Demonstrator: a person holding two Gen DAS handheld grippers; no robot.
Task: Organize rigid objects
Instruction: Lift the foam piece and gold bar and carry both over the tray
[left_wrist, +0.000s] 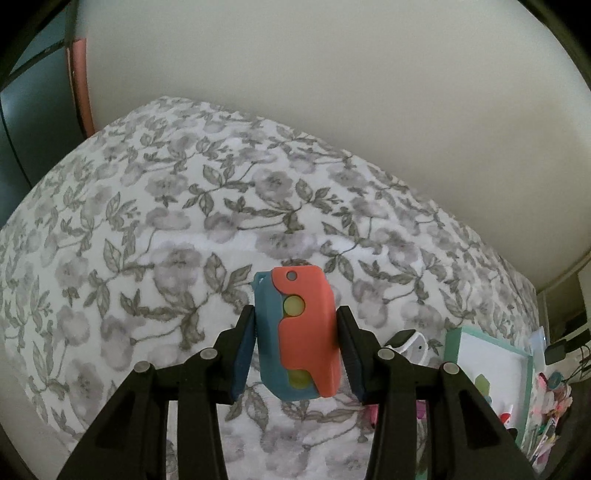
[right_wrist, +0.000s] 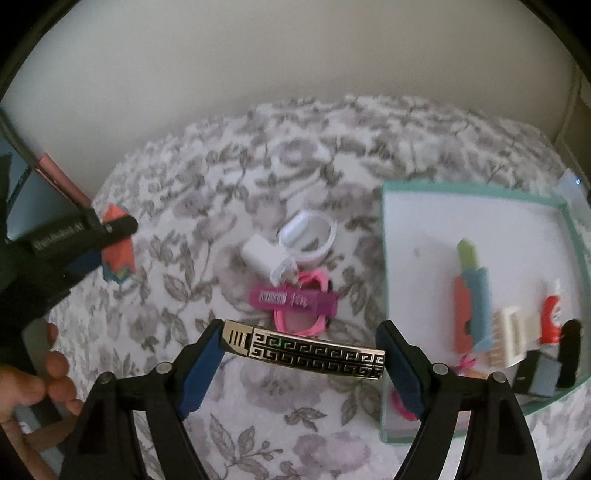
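My left gripper is shut on an orange-and-teal plastic toy with yellow-green dots, held above the floral bedspread. The same left gripper and toy show at the left of the right wrist view. My right gripper is shut lengthwise on a silver-and-black patterned bar, lifted over the bedspread. To its right sits a mint-rimmed white tray holding a similar orange-and-teal toy, a white comb-like piece and a red item.
On the bedspread lie a white band, a white block, and a pink strap with a magenta tag. A person's fingers show at the lower left. The tray and clutter stand at the right in the left wrist view.
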